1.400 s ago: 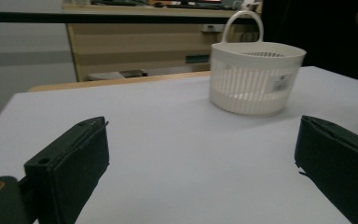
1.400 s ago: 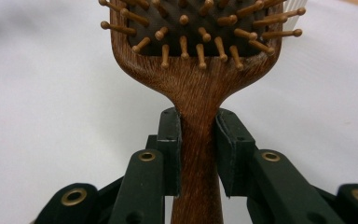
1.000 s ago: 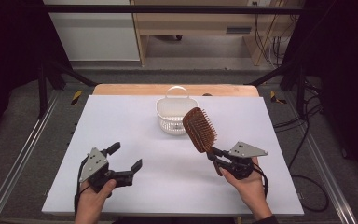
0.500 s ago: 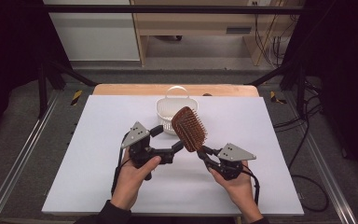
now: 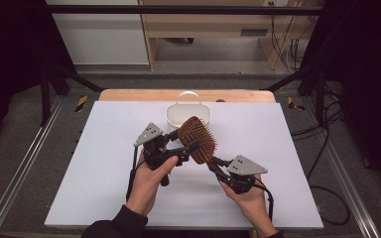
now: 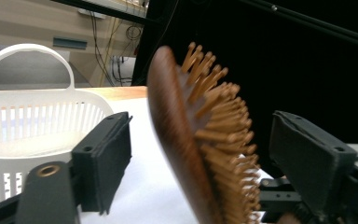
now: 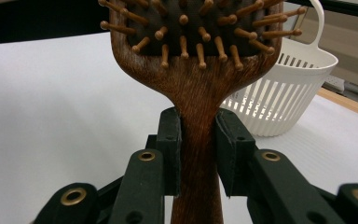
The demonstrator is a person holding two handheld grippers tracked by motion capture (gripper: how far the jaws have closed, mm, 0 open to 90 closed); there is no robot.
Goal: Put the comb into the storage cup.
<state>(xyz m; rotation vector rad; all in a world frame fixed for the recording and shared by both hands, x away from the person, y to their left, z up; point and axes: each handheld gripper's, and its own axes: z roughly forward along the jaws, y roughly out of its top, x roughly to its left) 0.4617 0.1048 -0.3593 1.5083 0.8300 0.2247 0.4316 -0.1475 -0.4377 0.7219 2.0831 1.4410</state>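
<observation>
Floor: grey floor (image 5: pixel 25 134) around the table.
Furniture: pale wooden bench (image 5: pixel 213 20), white cabinet (image 5: pixel 99 34) behind.
Sides: dark curtains (image 5: pixel 367 74).

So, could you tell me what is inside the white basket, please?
The white basket looks empty where the left gripper view shows its slatted inside. In the high view, the hairbrush covers its near part, so that stays unseen.

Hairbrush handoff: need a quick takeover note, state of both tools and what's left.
Right tool: shut on the hairbrush handle, brush held up off the table, bristles facing the right tool's camera.
Left tool: open, jaws on either side of the brush head and just been closing; pads not pressing yet.
Basket: white, at the far side of the table, behind the brush; looks empty.
Done: brush lifted, left tool in position.
Left: probably close the left tool on the head, then release the right.
</observation>
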